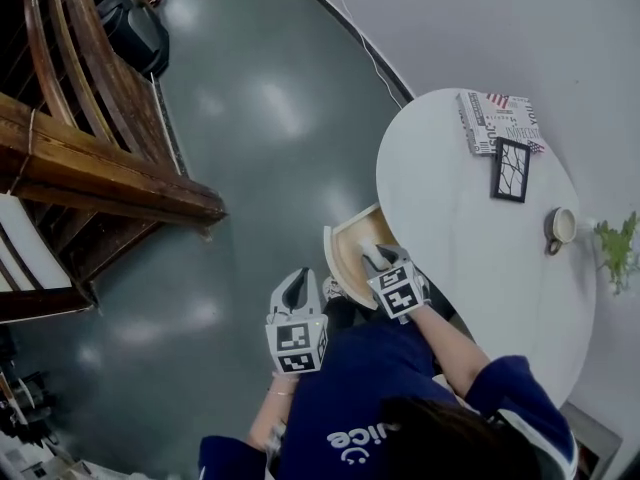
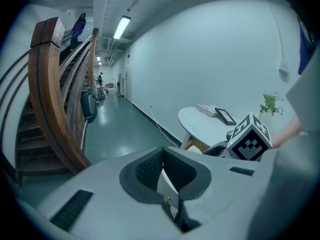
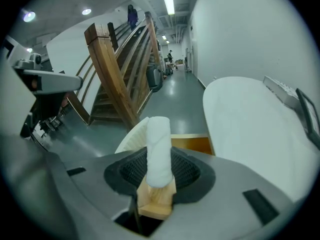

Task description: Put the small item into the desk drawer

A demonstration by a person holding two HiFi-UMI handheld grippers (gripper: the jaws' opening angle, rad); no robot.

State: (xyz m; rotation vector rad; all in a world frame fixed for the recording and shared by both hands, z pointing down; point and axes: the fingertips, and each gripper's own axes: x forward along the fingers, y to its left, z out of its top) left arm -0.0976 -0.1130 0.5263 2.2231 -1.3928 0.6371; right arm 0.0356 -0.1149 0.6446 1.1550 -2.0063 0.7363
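Head view: the right hand-held gripper is hovering over the open drawer under the table. Left gripper view: the left hand-held gripper is sitting clenched, empty. Right gripper view: the right one is grasping the item above the drawer.

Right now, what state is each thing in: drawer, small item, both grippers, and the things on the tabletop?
Desk drawer: pulled open.
Small item: clamped between the right jaws, not yet in the drawer.
Right gripper: shut on the small item, over the open drawer.
Left gripper: jaws together, nothing between them.
Cup: upright on the table.
Picture frame: lying flat on the table.
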